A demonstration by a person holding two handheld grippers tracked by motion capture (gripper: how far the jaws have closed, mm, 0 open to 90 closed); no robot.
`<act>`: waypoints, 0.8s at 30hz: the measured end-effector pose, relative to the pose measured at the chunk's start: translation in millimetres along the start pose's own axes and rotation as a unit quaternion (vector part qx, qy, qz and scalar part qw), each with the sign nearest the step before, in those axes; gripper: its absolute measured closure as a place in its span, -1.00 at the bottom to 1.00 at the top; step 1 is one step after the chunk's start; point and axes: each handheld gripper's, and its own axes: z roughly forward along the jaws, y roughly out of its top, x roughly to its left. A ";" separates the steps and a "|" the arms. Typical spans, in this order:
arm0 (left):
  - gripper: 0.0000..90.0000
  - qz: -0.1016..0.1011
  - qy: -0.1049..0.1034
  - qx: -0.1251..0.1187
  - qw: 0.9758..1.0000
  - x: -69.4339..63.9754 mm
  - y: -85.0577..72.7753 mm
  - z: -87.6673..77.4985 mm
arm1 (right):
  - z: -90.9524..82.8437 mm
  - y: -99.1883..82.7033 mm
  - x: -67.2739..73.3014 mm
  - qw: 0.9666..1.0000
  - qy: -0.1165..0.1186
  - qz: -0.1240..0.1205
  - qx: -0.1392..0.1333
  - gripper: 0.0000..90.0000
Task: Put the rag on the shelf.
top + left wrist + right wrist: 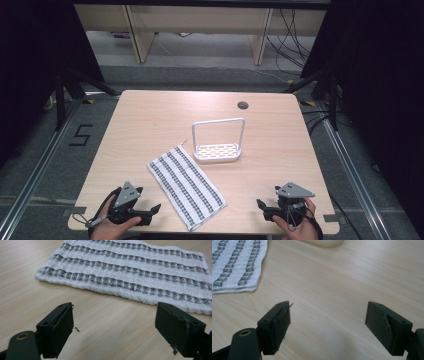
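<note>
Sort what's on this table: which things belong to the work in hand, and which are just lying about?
In the work:
cloth, folded, between both hands
left tongs, open
right tongs, open

Lying about:
white rack, behind the cloth
cables on the floor beyond the table

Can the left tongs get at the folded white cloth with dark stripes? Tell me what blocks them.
Probably yes. The left tongs stand open at the table's near edge, and only bare wooden table lies between them and the folded white cloth with dark stripes. Nothing blocks them.
</note>
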 end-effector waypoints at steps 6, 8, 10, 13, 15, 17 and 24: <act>-0.67 0.006 -0.004 -0.002 1.000 -6.1 1.2 0.1 | -1.5 0.4 2.6 1.000 -0.013 -0.004 -0.007 -0.53; -0.67 0.009 -0.008 0.000 1.000 -8.3 1.4 0.2 | -1.8 1.4 4.2 1.000 -0.006 -0.001 -0.009 -0.52; -0.67 0.010 -0.012 -0.001 1.000 -11.0 1.8 0.4 | -2.3 1.9 5.0 1.000 -0.006 -0.001 -0.010 -0.51; -0.67 0.010 -0.019 -0.004 1.000 -15.7 2.1 0.8 | -2.8 2.7 6.4 1.000 -0.005 -0.004 -0.015 -0.49; -0.67 0.010 -0.021 -0.005 1.000 -17.5 2.0 1.2 | -2.8 3.4 8.3 1.000 0.001 0.001 -0.016 -0.49; -0.67 0.015 -0.024 -0.006 1.000 -23.1 2.7 2.8 | -2.6 4.4 9.7 1.000 0.001 -0.004 -0.019 -0.47; -0.66 0.013 -0.048 -0.009 0.999 -37.8 4.7 5.7 | 0.8 9.7 19.9 0.999 0.024 -0.018 -0.019 -0.40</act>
